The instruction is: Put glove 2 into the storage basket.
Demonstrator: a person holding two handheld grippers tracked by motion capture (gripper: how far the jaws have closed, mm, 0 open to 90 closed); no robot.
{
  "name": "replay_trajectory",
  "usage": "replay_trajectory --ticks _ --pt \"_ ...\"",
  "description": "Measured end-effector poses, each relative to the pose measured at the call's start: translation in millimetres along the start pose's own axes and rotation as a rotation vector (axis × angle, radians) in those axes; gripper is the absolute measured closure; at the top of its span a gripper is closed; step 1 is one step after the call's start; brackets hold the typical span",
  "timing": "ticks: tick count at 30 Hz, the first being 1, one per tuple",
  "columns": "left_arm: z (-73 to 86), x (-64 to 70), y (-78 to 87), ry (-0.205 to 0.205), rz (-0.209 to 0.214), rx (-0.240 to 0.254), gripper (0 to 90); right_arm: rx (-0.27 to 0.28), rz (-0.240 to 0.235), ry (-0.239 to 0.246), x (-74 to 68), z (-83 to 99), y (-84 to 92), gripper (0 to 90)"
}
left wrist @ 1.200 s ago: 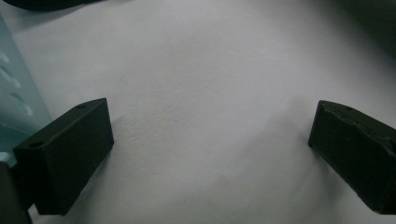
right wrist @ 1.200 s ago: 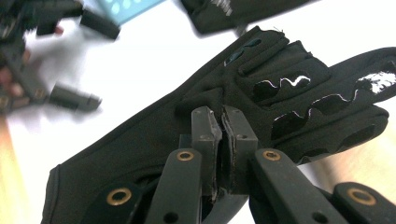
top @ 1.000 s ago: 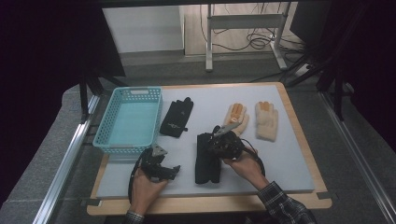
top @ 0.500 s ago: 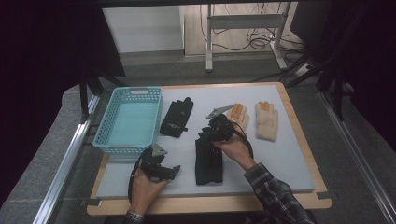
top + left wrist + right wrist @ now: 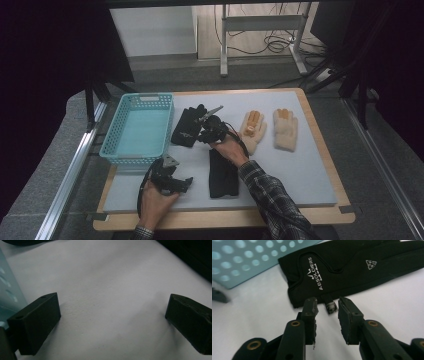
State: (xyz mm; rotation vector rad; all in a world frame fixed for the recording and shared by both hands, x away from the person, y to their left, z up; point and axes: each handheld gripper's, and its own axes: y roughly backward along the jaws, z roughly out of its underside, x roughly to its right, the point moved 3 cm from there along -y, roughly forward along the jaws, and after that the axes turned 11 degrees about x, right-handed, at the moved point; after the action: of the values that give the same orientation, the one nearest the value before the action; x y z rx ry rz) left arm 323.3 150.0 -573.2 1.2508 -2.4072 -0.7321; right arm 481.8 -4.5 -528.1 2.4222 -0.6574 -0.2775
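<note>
Close-up, right gripper [image 5: 327, 312] jaws (parted, just opening) at black glove [image 5: 352, 270] tab, seemingly untouched.

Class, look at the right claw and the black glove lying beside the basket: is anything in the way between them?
Nothing visible is. The right claw has just been opening, with nothing between its jaws, and points at the cuff of the black glove. Bare mat lies between them. The basket sits off to the side.

Matt black fabric glove [image 5: 342, 267], perforated teal plastic basket [image 5: 140, 131], smooth grey tabletop [image 5: 300, 165]
</note>
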Motion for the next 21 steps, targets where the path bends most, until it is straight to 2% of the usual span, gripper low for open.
replay_trajectory --ticks 2,6,7,8,9,11,12,14,17,18,19,21 --pt "0.0 0.0 0.0 0.0 -0.001 0.0 0.1 -0.016 0.005 0.001 1.4 1.9 -13.2 62.9" --pt "-0.1 0.0 0.1 0.0 0.0 -0.002 0.1 -0.039 0.015 0.04 2.0 3.6 -27.8 62.8" --pt "-0.1 -0.1 0.1 0.0 0.0 -0.002 0.1 -0.044 0.021 0.049 1.7 3.7 -30.6 67.6" --pt "-0.1 -0.1 0.1 0.0 0.0 -0.002 0.1 -0.044 0.021 0.049 1.7 3.7 -30.6 67.6" --pt "-0.1 -0.1 0.1 0.0 0.0 -0.002 0.1 -0.048 0.015 0.04 1.0 1.8 -32.0 77.2" --pt "-0.1 -0.1 0.1 0.0 0.0 -0.002 0.1 -0.053 0.019 0.041 0.5 1.3 -32.0 77.5" --pt "-0.1 -0.1 0.1 0.0 0.0 -0.002 0.1 -0.075 0.007 0.06 -1.8 1.1 -29.8 77.8" --pt "-0.1 -0.1 0.1 -0.001 0.0 -0.002 0.1 -0.08 0.005 0.069 -2.4 1.3 -28.3 77.8" --pt "0.0 -0.1 0.1 -0.002 -0.001 -0.002 0.1 -0.061 -0.005 0.082 -4.4 -0.5 -4.1 77.8" --pt "0.0 0.1 0.0 -0.001 0.0 -0.001 0.1 -0.064 -0.013 0.078 -4.5 0.3 3.7 77.7" --pt "0.0 0.1 0.0 -0.001 0.0 -0.001 0.1 -0.064 -0.013 0.078 -4.5 0.3 3.7 77.7" --pt "0.0 0.0 -0.1 -0.001 -0.001 -0.001 0.1 -0.092 -0.04 0.073 -2.5 7.2 22.4 76.6"
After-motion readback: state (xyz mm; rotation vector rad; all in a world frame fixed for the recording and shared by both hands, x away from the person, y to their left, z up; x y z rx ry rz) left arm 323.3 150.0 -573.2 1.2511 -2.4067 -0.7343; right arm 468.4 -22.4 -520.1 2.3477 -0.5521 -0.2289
